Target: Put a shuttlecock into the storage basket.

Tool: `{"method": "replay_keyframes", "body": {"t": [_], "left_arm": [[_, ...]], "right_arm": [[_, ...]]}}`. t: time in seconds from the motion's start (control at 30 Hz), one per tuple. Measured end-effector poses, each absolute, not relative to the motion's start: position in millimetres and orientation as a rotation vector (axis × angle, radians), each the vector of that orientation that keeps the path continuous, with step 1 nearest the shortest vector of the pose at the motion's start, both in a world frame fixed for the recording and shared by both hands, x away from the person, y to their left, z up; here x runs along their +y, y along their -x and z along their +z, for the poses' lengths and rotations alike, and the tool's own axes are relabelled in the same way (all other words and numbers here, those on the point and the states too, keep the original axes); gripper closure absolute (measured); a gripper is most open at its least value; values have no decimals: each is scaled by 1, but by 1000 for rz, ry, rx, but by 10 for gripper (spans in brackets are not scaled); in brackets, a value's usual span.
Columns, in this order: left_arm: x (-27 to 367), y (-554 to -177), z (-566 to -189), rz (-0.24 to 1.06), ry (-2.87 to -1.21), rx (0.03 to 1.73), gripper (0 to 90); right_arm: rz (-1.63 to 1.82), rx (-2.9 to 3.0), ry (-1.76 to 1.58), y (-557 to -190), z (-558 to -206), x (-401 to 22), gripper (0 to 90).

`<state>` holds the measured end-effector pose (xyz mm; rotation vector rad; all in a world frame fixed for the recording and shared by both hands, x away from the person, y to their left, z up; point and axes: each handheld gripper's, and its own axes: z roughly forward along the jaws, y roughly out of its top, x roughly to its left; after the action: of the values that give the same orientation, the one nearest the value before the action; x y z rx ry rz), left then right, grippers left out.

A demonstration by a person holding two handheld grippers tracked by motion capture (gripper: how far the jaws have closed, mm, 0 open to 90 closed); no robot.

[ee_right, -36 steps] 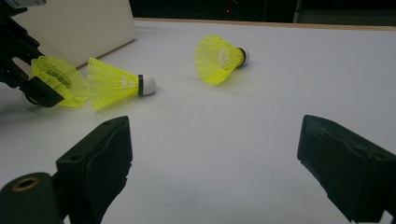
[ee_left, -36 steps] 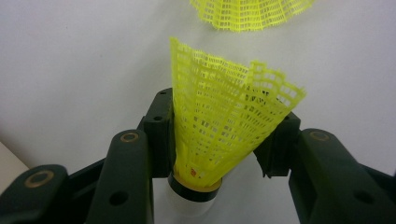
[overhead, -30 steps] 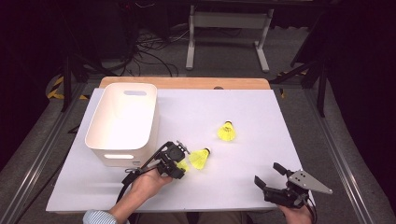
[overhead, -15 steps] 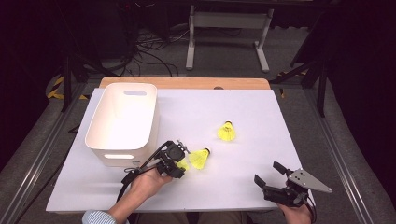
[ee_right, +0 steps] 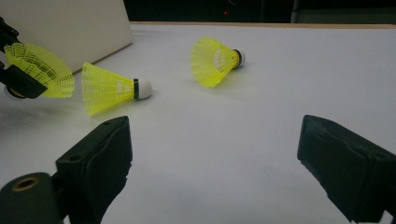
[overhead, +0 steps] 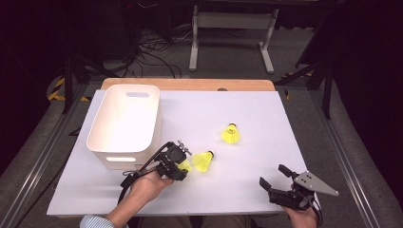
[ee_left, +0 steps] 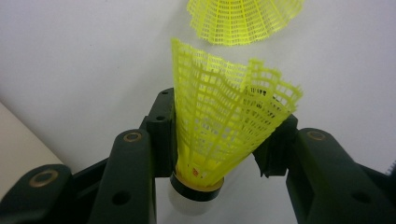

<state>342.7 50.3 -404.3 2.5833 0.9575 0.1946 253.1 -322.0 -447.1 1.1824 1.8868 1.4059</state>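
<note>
1. Nothing has visibly moved since the earlier frames; both hands hold their places.
2. High view: the left gripper [overhead: 183,166] pinches a yellow shuttlecock [overhead: 185,166] near the front of the white bin [overhead: 124,124]. The right gripper [overhead: 277,177] sits spread near the table's [overhead: 266,104] front edge, with open room between.
3. Left gripper view: the jaws press the shuttlecock's skirt [ee_left: 224,135].
4. Right gripper view: two more shuttlecocks [ee_right: 109,88] [ee_right: 215,59] lie loose on the table.

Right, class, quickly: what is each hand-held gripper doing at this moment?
Left hand-held gripper: closed on a yellow shuttlecock.
Right hand-held gripper: open, holding nothing.
</note>
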Motion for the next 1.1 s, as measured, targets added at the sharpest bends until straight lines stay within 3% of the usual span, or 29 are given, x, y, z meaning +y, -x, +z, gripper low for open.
{"method": "replay_keyframes", "body": {"t": [0.8, 1.1], "left_arm": [[60, -334, -380, 248, -2543, 934, 589], [64, -335, -374, 203, -2533, 934, 592]], "right_arm": [[1399, 1884, -1174, -251, -447, -321, 108], [1400, 1885, -1177, -252, -447, -321, 108]]}}
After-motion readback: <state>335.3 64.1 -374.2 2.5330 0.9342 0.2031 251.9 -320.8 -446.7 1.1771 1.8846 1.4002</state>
